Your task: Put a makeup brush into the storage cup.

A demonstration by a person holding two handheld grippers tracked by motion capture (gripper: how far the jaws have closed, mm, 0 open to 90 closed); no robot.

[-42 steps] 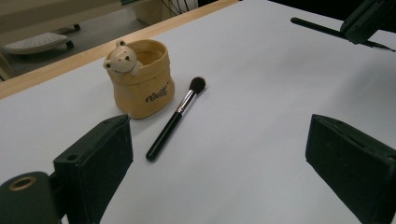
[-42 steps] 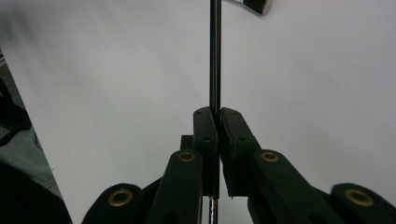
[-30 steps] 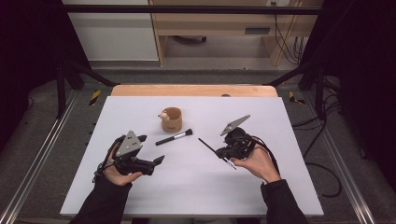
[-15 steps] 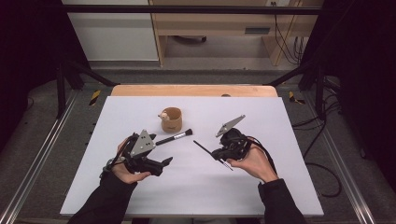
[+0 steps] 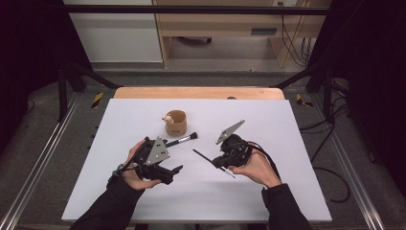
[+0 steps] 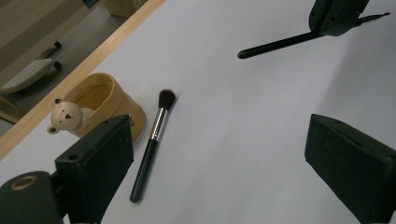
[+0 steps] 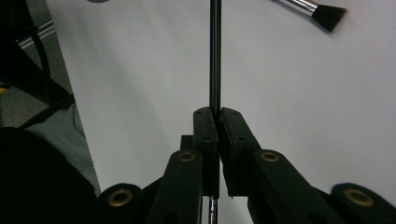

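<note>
near the lower edge of the high view, the person's two hands rest over the white table. at lower left, the left gripper has its jaws set wide apart with nothing between them; in the left gripper view they frame the makeup brush, a stance that suits a coming grasp on its handle. at centre right of the high view, the right gripper is clamped on a thin black brush, whose rod juts toward the frame's centre; gripping it at mid-length likely keeps the free end easy to aim. farther up, the makeup brush lies flat on the table, bristles toward the upper right, just beside the bear cup. the cup stands upright near the table's far middle, its mouth open, apparently the holder meant for both brushes.
</note>
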